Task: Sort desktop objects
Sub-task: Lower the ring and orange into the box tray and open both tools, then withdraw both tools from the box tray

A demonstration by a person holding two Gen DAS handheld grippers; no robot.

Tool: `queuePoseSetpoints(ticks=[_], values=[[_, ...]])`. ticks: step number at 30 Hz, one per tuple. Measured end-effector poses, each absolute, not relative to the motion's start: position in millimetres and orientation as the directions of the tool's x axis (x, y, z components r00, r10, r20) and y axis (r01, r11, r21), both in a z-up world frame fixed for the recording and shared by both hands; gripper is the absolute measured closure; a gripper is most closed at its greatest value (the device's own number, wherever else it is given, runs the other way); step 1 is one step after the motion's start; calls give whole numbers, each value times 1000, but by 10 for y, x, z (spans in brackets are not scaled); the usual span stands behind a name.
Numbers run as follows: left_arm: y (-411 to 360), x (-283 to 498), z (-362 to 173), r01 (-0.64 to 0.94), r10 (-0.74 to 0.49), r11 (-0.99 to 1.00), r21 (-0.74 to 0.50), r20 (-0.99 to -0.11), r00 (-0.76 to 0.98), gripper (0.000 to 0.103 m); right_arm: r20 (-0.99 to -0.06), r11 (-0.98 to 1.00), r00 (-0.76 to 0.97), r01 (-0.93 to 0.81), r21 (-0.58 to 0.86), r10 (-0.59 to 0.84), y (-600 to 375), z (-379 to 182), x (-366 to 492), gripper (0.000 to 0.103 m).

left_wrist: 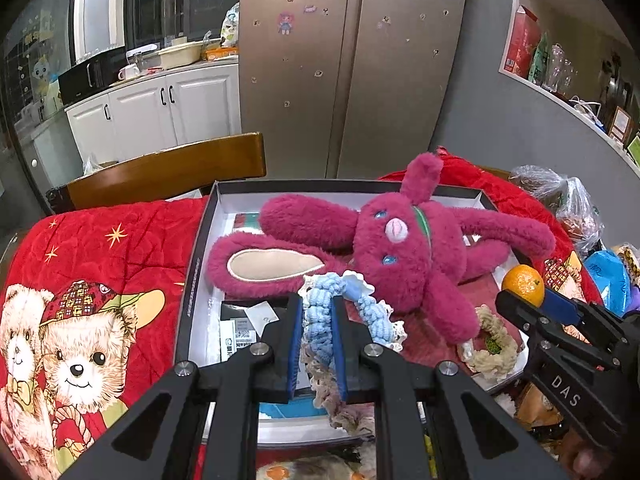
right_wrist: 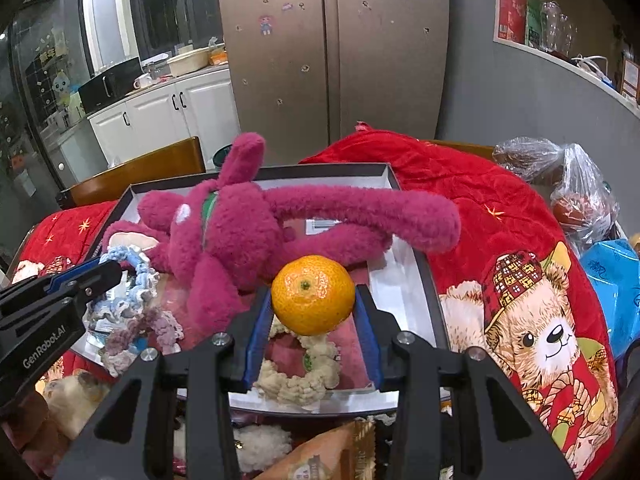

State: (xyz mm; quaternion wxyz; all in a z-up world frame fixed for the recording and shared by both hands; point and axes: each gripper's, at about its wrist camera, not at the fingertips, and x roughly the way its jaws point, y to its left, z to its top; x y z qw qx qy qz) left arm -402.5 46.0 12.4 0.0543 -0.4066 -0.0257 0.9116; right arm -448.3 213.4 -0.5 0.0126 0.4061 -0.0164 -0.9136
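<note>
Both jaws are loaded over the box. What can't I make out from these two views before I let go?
- Box floor: mostly covered by the pink plush rabbit, both views.
- Label on the black card, left wrist view: print too small.
- Blue crochet piece: lower end hidden behind the left gripper.
- Cream crochet ring, right wrist view: partly behind the orange.

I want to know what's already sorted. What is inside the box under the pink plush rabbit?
Under the rabbit the box shows a dark red cloth, papers with a label and a cream crocheted ring. The rabbit's body covers the middle.
</note>
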Motion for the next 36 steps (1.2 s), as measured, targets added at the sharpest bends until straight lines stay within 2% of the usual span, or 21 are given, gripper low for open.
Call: queuePoseSetpoints(ticks=[8, 9, 12, 14, 15, 16, 17, 19, 20, 22, 23, 24, 25, 36], values=[[481, -4021, 121, -80, 108, -994, -73, -736, -668, 84, -746, -998, -664, 9, 60, -51, 2170, -24, -4503, 61], [482, -4023, 128, -83, 112, -994, -75, -734, -670, 81, -747, -998, -663, 6, 68, -55, 2180, -26, -4500, 61], [493, -4010, 152, -91, 111, -994, -67, -724, -680, 63, -751, -996, -657, -2, 95, -70, 2211, -28, -4506, 61], [504, -4004, 170, -97, 108, -994, -56, -715, -690, 57, -753, -993, -652, 3, 117, -90, 2229, -27, -4505, 61], [507, -4002, 180, -99, 107, -994, -53, -710, -695, 49, -752, -992, -651, 8, 124, -99, 2229, -22, -4506, 61], [501, -4005, 189, -98, 108, -994, -55, -706, -700, 39, -748, -992, -656, 8, 126, -101, 2236, -13, -4504, 57], [493, -4000, 194, -92, 104, -994, -56, -702, -704, 34, -743, -992, -662, 4, 129, -100, 2246, 3, -4501, 52], [476, -4001, 209, -79, 97, -995, -58, -697, -710, 21, -734, -989, -669, 12, 147, -117, 2267, 38, -4492, 26], [475, -4009, 209, -76, 93, -996, -56, -702, -706, 17, -728, -987, -673, 18, 157, -128, 2280, 61, -4481, 22], [460, -4007, 213, -72, 95, -995, -62, -697, -711, 13, -712, -986, -691, 6, 164, -123, 2319, 118, -4466, 4], [452, -4009, 213, -65, 87, -996, -58, -696, -713, 10, -702, -987, -703, -6, 161, -110, 2339, 148, -4455, 0], [441, -4016, 211, -59, 79, -997, -52, -698, -712, 2, -694, -988, -714, -13, 153, -98, 2352, 178, -4445, 0], [426, -4018, 213, -53, 74, -997, -52, -697, -713, 0, -691, -989, -717, -14, 149, -94, 2356, 194, -4441, 0], [344, -3999, 253, -41, 74, -997, -64, -683, -727, 0, -677, -985, -730, -29, 170, -95, 2451, 269, -4419, 0]])
